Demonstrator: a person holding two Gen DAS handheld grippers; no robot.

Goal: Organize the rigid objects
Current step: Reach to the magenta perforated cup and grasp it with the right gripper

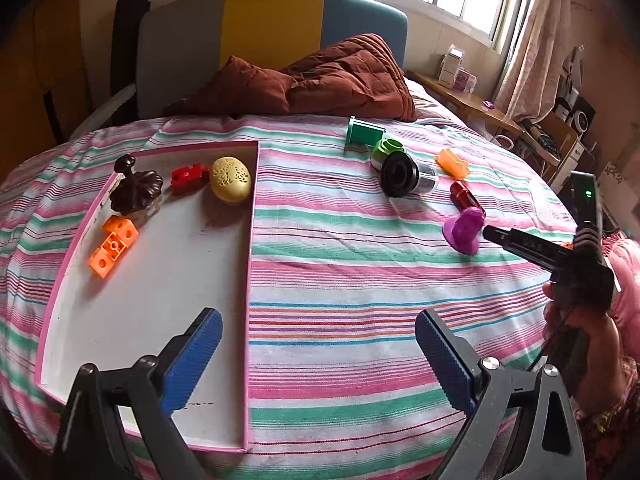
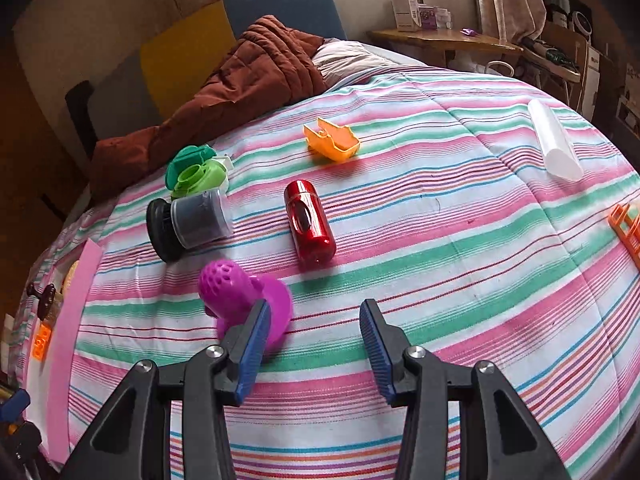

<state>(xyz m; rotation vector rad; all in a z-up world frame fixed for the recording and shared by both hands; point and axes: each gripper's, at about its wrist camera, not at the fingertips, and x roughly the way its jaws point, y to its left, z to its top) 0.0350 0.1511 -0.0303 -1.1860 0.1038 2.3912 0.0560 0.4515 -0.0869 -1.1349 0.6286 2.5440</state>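
Right now the right gripper (image 2: pixel 312 344) is hovering low over the striped bedspread (image 2: pixel 440 240), its blue ribbed pads standing partly apart with nothing between them. Just beside its left pad, the purple perforated plastic toy with a flared base (image 2: pixel 240 300) is lying on its side, outside the jaws. Judging by this, the step in hand is picking up that toy: the gripper is needing to shift left until the rounded head sits squarely between the pads, then close on the narrower body and not the flared base, which would likely slip. Beyond it, the glossy red metal cylinder (image 2: pixel 310 224) and the black-and-clear jar (image 2: pixel 188 224) are lying close enough to be knocked. The left gripper (image 1: pixel 320 360) is waiting wide and empty over the near right corner of the shallow white tray with a pink rim (image 1: pixel 250 280), where an orange block (image 1: pixel 114 244) and a yellow egg (image 1: pixel 231 179) are already sitting.
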